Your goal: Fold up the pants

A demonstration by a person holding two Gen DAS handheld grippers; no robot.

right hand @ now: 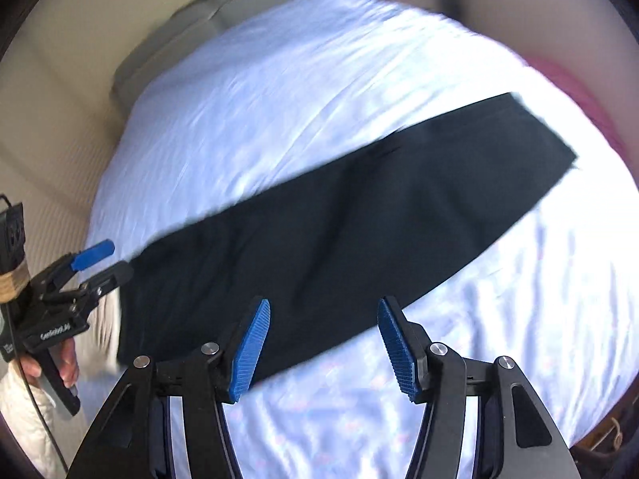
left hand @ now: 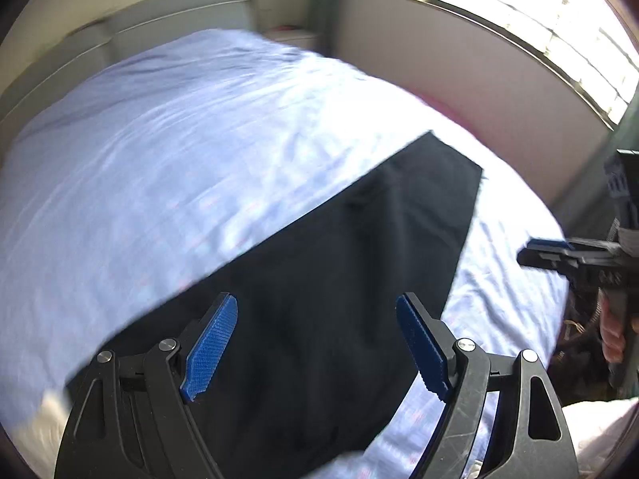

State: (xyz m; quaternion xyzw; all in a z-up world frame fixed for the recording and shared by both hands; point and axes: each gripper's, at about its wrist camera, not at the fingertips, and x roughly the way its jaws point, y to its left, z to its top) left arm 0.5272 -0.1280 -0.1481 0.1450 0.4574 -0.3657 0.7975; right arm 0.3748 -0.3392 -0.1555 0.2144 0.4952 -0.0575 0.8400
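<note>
Dark navy pants (left hand: 339, 263) lie flat as one long strip on the bed. They also show in the right wrist view (right hand: 339, 231), running from lower left to upper right. My left gripper (left hand: 317, 307) is open and empty above the near end of the pants; it also shows in the right wrist view (right hand: 110, 259) at that end. My right gripper (right hand: 323, 311) is open and empty above the pants' near long edge, and shows at the right in the left wrist view (left hand: 531, 253).
A pale blue sheet (left hand: 179, 151) covers the bed. A light headboard (left hand: 167, 20) stands at the far end. A window (left hand: 539, 28) is at the upper right, above a wall. Pink fabric (right hand: 579, 92) lies along the bed's far right side.
</note>
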